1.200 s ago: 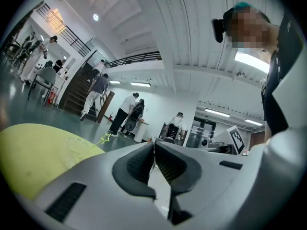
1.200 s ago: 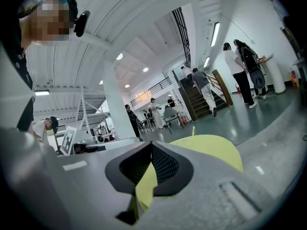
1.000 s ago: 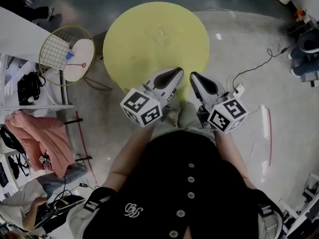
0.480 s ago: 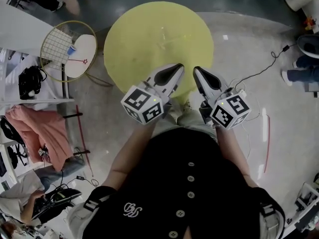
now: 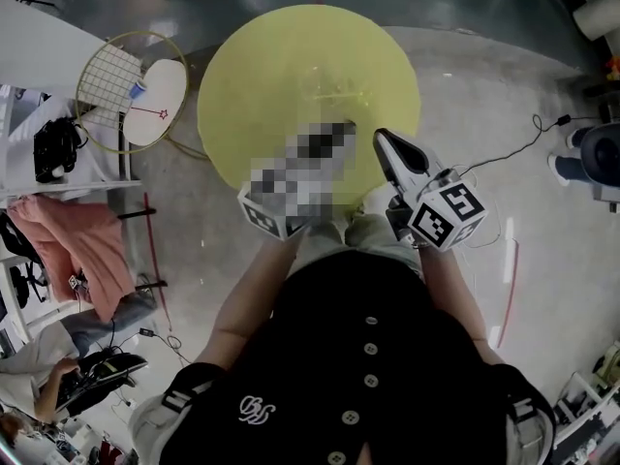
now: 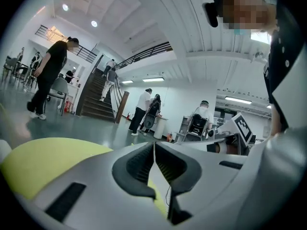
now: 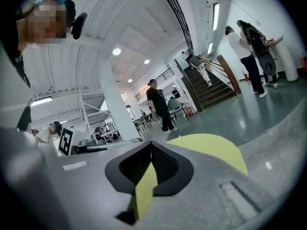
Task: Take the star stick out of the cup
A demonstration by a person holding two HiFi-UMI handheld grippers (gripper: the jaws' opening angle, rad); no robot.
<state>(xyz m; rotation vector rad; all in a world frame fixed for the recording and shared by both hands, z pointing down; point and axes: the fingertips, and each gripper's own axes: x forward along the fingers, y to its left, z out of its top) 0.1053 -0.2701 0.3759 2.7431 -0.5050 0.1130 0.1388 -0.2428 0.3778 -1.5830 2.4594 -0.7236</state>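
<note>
Head view shows the star stick (image 5: 155, 112) by a small cup (image 5: 139, 89) on a white side table (image 5: 170, 85), upper left, well apart from both tongs. The left gripper (image 6: 154, 146) and right gripper (image 7: 151, 147) are clenched, empty. Best to turn that way, open one and approach the stick slowly.

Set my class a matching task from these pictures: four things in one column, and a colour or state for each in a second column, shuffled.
Things:
1. big round table
2. cup on the small white table
3. cloth at the left
4. right hand-held gripper

Colour or state:
A. pink
B. jaws together, nothing held
C. yellow
D. blue

Pairs: 1-C, 2-D, 3-A, 4-B
</note>
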